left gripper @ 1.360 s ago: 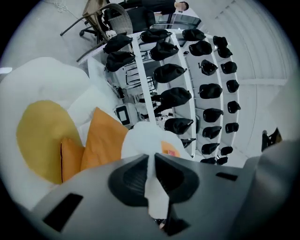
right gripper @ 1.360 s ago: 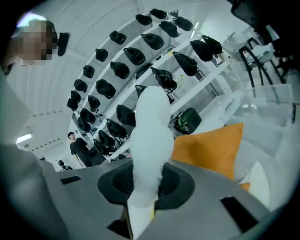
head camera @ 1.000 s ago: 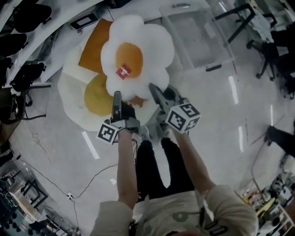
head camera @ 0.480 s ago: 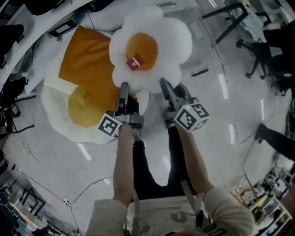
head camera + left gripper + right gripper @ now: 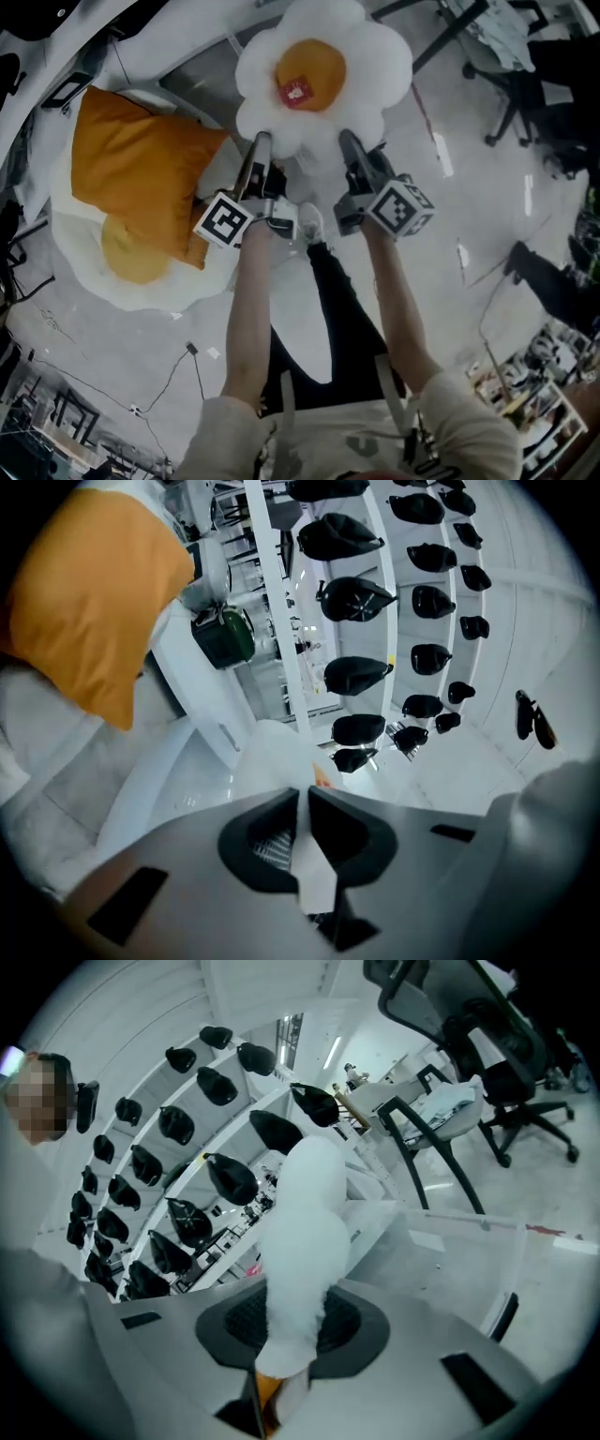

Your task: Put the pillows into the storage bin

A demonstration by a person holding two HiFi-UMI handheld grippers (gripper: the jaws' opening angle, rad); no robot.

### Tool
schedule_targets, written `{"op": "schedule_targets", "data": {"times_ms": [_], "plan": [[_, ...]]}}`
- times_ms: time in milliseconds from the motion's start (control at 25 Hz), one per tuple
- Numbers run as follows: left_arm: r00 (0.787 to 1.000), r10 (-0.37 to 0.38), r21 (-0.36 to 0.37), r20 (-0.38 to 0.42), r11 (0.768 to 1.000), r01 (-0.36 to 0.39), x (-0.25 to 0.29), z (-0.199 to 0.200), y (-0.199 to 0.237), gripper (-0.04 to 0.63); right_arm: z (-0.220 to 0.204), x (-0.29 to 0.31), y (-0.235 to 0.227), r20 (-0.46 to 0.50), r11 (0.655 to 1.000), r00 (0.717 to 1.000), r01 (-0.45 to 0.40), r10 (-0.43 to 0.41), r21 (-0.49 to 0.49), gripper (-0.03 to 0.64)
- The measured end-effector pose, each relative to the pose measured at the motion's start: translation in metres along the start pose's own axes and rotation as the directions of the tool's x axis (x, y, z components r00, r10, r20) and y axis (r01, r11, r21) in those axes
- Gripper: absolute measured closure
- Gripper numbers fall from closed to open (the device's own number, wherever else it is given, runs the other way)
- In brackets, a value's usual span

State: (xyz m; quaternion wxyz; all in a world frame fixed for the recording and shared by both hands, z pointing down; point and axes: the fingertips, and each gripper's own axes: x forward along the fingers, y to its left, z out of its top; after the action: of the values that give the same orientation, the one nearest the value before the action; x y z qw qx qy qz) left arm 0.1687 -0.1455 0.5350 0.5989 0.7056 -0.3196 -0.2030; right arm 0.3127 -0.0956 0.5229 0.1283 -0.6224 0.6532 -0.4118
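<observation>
We see a white flower-shaped pillow [image 5: 323, 80] with an orange-yellow centre and a red tag, held up off the floor [image 5: 450, 216]. Its lower edge is pinched by the left gripper [image 5: 261, 141] and the right gripper [image 5: 349, 139]. To its left, an orange pillow [image 5: 141, 173] lies on a large fried-egg pillow [image 5: 122, 272] flat on the floor. The clear storage bin [image 5: 469, 1260] stands beyond.

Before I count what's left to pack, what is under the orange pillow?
A big white fried-egg pillow lies under the orange pillow, yolk partly showing. Its covered part cannot be seen.
</observation>
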Motion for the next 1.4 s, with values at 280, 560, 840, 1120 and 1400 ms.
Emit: {"op": "schedule_targets", "data": {"times_ms": [280,560,840,1120,1400], "plan": [[0.995,0.023,0.03,-0.1,0.999,-0.02,0.084,-0.046,0.02,0.396,0.044,0.015,-0.1,0.083,0.979,0.991,0.092,-0.109,0.184,0.307],[0.98,0.147,0.011,-0.136,0.989,-0.147,0.044,-0.077,0.061,0.353,-0.01,-0.002,-0.155,-0.073,0.947,0.969,0.246,-0.236,0.208,0.29],[0.98,0.192,0.011,-0.055,0.981,-0.191,-0.008,-0.044,0.078,0.353,-0.044,0.021,-0.097,-0.142,0.985,0.98,0.154,-0.141,0.08,0.29],[0.945,0.3,0.085,0.132,0.946,-0.312,-0.106,0.067,0.105,0.35,-0.102,0.085,0.018,-0.287,0.97,0.958,-0.065,-0.005,-0.234,0.29],[0.749,0.565,0.107,0.346,0.769,-0.63,-0.261,0.162,0.18,0.337,-0.19,0.173,0.123,-0.554,0.657,0.832,-0.437,0.036,-0.614,0.29]]}}
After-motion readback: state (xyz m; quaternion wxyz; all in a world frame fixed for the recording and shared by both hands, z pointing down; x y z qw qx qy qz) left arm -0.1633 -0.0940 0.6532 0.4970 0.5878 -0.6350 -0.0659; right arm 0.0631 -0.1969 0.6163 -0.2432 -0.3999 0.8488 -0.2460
